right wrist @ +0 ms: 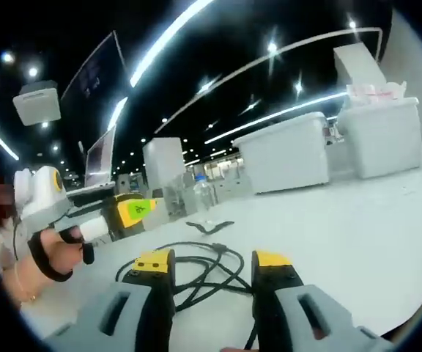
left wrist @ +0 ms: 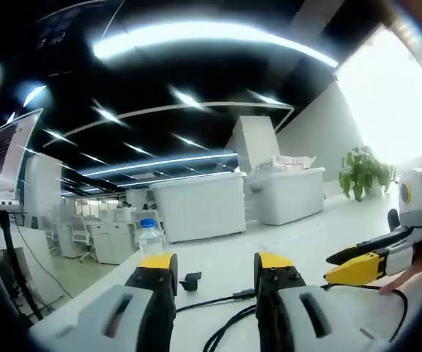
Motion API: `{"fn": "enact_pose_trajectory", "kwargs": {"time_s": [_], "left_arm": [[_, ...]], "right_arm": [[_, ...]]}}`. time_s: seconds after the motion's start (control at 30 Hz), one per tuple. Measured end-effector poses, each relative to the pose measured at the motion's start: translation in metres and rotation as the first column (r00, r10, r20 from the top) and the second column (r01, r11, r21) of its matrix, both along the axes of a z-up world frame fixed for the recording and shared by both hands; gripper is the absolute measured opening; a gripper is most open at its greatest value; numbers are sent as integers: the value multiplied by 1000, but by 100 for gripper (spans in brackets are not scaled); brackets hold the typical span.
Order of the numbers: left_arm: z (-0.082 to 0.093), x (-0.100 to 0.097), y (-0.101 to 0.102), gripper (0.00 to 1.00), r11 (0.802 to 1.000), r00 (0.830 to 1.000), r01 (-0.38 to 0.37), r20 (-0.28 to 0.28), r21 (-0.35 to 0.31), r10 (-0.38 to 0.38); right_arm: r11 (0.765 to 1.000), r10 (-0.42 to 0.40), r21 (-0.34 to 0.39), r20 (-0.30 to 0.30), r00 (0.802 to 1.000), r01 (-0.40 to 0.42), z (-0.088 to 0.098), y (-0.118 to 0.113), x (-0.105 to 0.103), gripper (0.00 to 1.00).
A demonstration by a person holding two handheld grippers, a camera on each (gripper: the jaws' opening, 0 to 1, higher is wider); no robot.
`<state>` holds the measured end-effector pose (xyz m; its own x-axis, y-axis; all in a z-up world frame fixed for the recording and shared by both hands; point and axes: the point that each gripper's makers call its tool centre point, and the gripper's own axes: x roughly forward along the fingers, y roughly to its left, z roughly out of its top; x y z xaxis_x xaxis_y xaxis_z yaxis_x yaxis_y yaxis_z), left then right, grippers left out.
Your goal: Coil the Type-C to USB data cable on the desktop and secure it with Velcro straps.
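The wide white table (left wrist: 233, 257) extends across the left gripper view and the right gripper view (right wrist: 357, 220), with an open office behind it. Two large white rectangular storage bins stand at its far side: one (left wrist: 196, 202) near the middle of the left gripper view and a second (left wrist: 291, 192) beside it, with a green potted plant (left wrist: 363, 172) further along. A clear plastic water bottle with a blue cap (left wrist: 150, 236) stands on the table short of the bins. The black data cable (right wrist: 196, 271) lies loose on the table in irregular loops, directly ahead of the right tongs (right wrist: 207, 264) and passing between their jaws; in the left gripper view its strands (left wrist: 226, 319) run between the jaws of the left tongs (left wrist: 215, 268). The left tongs are spread apart with nothing gripped. The right tongs are likewise spread apart and grip nothing; the cable lies on the table under the gap. In the right gripper view the left tongs (right wrist: 134, 209), held in a hand (right wrist: 53, 253), enter from the left, just beyond the cable loops. A small black strap piece (left wrist: 190, 281) lies on the table just beyond the left tongs, apart from the cable.
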<state>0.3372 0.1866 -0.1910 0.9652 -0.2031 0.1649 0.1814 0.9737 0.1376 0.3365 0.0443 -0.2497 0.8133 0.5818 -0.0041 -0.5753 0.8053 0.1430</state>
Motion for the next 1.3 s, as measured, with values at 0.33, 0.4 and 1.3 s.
{"fn": "enact_pose_trajectory", "kwargs": {"time_s": [0.33,0.4,1.3], "left_arm": [[-2,1,2,43,1000,1000,-3,-8,-4,3],[-2,1,2,43,1000,1000,-3,-10,-2,3],[-16,5,-19,43,997,998,46,-41,62,-44]], "right_arm": [[988,-141,-58,56,988,145,5,-78,3,40],[980,-182,-68,68,981,186,5,-101,8,38],[891,-452,40,157,878,452,41,-252,13,39]]}}
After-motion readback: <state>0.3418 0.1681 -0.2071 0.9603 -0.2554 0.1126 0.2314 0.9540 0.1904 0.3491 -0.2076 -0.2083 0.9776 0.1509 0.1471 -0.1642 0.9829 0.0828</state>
